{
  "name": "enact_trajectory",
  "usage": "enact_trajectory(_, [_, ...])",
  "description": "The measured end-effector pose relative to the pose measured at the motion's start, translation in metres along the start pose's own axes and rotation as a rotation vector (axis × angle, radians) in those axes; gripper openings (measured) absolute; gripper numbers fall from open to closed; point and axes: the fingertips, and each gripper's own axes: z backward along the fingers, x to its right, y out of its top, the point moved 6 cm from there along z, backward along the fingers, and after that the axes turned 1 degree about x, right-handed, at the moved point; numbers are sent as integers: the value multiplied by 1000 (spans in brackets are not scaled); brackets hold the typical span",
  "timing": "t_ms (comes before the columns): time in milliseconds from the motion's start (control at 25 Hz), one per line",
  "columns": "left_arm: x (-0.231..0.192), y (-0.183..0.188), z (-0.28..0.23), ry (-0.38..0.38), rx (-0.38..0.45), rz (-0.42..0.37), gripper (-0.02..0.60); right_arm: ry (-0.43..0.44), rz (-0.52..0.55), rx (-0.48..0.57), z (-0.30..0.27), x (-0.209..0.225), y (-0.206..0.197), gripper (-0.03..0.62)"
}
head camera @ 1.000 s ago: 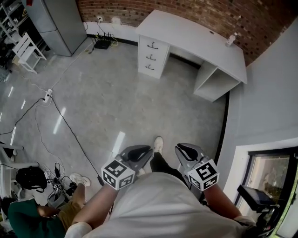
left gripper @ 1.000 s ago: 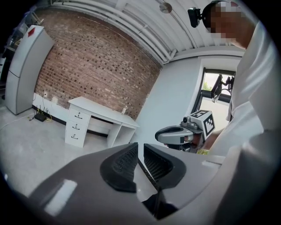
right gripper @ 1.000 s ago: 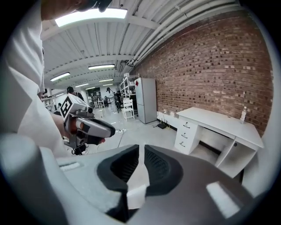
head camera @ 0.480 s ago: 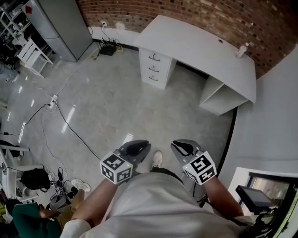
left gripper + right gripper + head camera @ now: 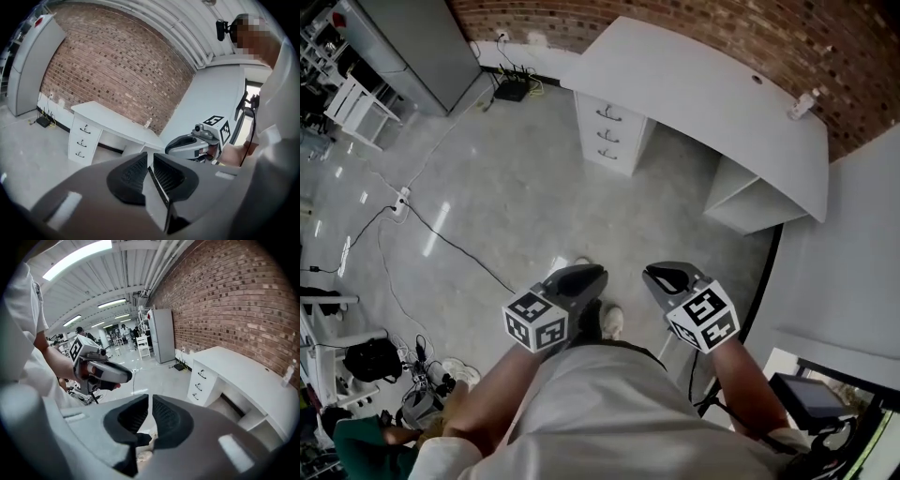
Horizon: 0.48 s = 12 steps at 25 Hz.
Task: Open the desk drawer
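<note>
Grey floor (image 5: 516, 206) runs up to a brick wall (image 5: 694, 23). I carry my left hand-held gripper (image 5: 596, 273) low in front of me, jaws barely apart with nothing between them. The drawers (image 5: 607, 136), all closed, are well ahead of it, out of reach. My right hand-held gripper (image 5: 650, 274), just beside the left, shows the same empty slit, as nothing here needs gripping. The white bench (image 5: 712, 94) holding the drawers stretches ahead to its right.

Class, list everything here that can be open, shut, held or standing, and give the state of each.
Desk drawers: all three shut.
Left gripper: jaws slightly apart, empty.
Right gripper: jaws slightly apart, empty.
Bottle: upright.
Grey cabinet: door shut.
</note>
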Motion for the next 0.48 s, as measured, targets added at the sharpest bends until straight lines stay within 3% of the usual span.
enact_trajectory(240, [-85,29,-45,-38,21,102,47,0,-2,-83,-57,58,38,24])
enact_trajectory(480, [-175,72,-76,-70,32,177,46,-14,-23,-127,-118,108,102,12])
